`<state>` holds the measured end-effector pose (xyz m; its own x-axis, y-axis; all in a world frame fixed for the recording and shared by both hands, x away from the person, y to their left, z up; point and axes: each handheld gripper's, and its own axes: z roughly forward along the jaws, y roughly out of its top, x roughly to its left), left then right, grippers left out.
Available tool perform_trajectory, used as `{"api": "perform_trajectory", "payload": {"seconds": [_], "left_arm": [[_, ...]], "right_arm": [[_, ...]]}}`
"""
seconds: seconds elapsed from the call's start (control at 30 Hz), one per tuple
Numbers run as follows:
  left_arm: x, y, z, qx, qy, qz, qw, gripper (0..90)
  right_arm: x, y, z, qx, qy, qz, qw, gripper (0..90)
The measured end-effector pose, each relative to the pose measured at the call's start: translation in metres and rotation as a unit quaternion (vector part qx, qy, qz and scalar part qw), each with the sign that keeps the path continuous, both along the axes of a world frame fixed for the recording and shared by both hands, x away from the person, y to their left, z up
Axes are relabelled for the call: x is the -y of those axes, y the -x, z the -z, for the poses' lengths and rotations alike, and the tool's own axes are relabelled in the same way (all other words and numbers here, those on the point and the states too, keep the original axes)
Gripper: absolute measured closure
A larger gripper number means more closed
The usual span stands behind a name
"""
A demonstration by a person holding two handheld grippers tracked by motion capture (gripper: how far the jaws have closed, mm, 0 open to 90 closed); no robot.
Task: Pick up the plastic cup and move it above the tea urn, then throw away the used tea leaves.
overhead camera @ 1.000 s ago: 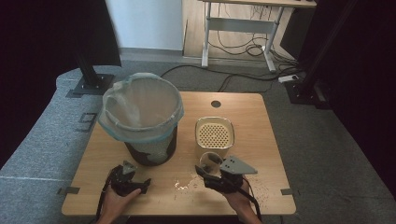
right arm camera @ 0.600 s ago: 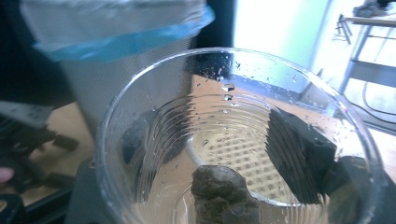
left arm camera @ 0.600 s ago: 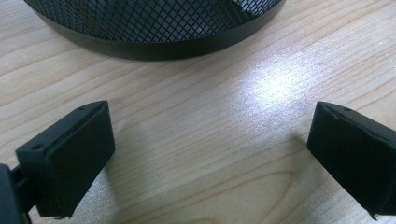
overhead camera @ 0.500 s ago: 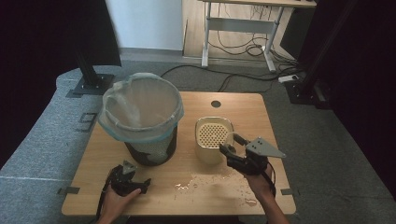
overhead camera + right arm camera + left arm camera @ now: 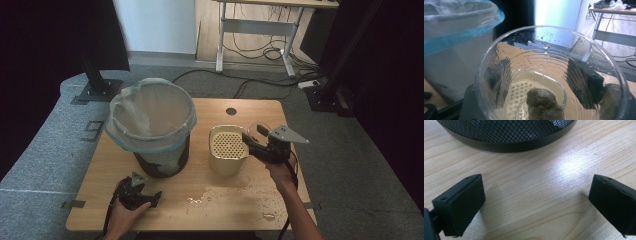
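My right gripper (image 5: 256,143) is shut on a clear plastic cup (image 5: 256,131), held tilted at the right rim of a cream container (image 5: 226,162) with a perforated strainer insert. In the right gripper view the wet cup (image 5: 549,62) sits between the jaws with a dark soggy lump (image 5: 544,103) at its bottom, and the strainer holes show through it. My left gripper (image 5: 149,198) rests on the table's front left, open (image 5: 536,202) and holding nothing, just in front of the base of the black mesh bin (image 5: 506,135).
The mesh bin (image 5: 160,160) wears a clear bag with a blue rim (image 5: 150,145), which also shows in the right gripper view (image 5: 456,25). Spilled liquid and crumbs (image 5: 212,196) lie on the wooden table (image 5: 240,112) near its front. Cables and desk legs lie beyond it.
My right gripper has carried the cup from the table's front edge back and to the right, up to the strainer container's rim. The left gripper has stayed put.
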<state>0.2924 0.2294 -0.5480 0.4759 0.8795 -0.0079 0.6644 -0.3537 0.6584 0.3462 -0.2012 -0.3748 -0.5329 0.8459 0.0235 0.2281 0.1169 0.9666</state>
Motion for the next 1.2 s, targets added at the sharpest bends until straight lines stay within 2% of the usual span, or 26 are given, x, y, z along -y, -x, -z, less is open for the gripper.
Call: {"api": "perform_trajectory", "payload": {"seconds": [0.23, 0.43, 0.53, 0.7, 0.87, 1.0, 1.1, 1.13, 1.17, 1.2], "left_arm": [[0.000, 0.000, 0.000, 0.000, 0.000, 0.000, 1.0000, 0.2], [0.000, 0.000, 0.000, 0.000, 0.000, 0.000, 1.0000, 0.2], [0.000, 0.000, 0.000, 0.000, 0.000, 0.000, 1.0000, 0.1], [0.000, 0.000, 0.000, 0.000, 0.000, 0.000, 1.0000, 0.2], [0.000, 0.000, 0.000, 0.000, 0.000, 0.001, 1.0000, 0.0], [0.000, 0.000, 0.000, 0.000, 0.000, 0.001, 1.0000, 0.0], [0.000, 0.000, 0.000, 0.000, 0.000, 0.000, 1.0000, 0.0], [0.000, 0.000, 0.000, 0.000, 0.000, 0.000, 1.0000, 0.0], [0.000, 0.000, 0.000, 0.000, 0.000, 0.000, 1.0000, 0.0], [0.000, 0.000, 0.000, 0.000, 0.000, 0.000, 1.0000, 0.0]], "right_arm": [[-0.002, -0.023, 0.002, -0.015, 0.001, 0.009, 0.9998, 36.8], [-0.003, -0.036, 0.005, -0.028, -0.006, 0.014, 0.9995, 36.4], [-0.003, -0.039, 0.005, -0.029, -0.004, 0.011, 0.9995, 36.0], [0.000, -0.042, 0.004, -0.035, -0.018, 0.004, 0.9992, 35.3], [0.000, -0.041, 0.002, -0.032, -0.012, 0.001, 0.9994, 35.0], [-0.002, -0.043, -0.001, -0.026, 0.011, 0.008, 0.9996, 35.0], [-0.008, -0.043, -0.003, -0.012, 0.065, 0.021, 0.9976, 34.6], [-0.008, -0.043, -0.003, -0.012, 0.065, 0.021, 0.9976, 34.6], [-0.010, -0.043, -0.004, -0.007, 0.086, 0.025, 0.9960, 34.6], [-0.014, -0.044, -0.006, 0.000, 0.119, 0.030, 0.9925, 34.6]]}}
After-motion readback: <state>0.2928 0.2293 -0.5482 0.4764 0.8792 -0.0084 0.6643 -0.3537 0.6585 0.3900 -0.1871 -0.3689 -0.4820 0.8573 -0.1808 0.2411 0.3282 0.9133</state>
